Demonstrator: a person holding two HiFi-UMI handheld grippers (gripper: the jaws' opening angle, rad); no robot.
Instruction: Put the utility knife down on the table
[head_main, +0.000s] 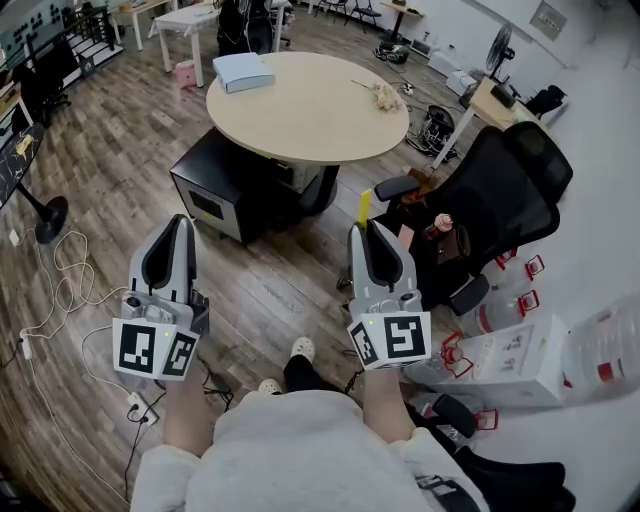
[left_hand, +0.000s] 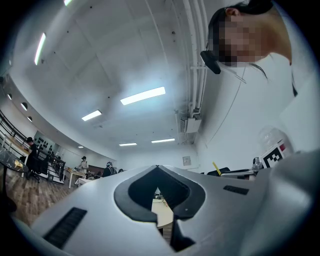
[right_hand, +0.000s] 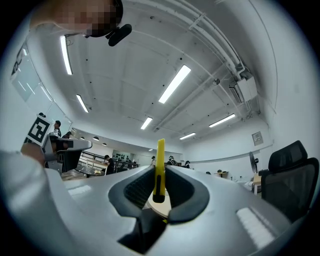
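Plainly short of the round table (head_main: 310, 115), on its near side, held the right gripper (head_main: 366, 230) with jaws clamped on the yellow utility knife (right_hand: 160, 165) — knife upright, its top poking past the fingertips, not on the tabletop. Held the left gripper (head_main: 180, 224) short of the table too, off its near left, jaws pressed together at the tips with nothing between them. Saw a pale blue box (head_main: 243, 71) lying on the table's far left part and a small crumpled thing (head_main: 386, 97) near its right edge. Noted a black cabinet (head_main: 212, 195) tucked under the table's near edge — and a black office chair (head_main: 505, 195) just right of the table.
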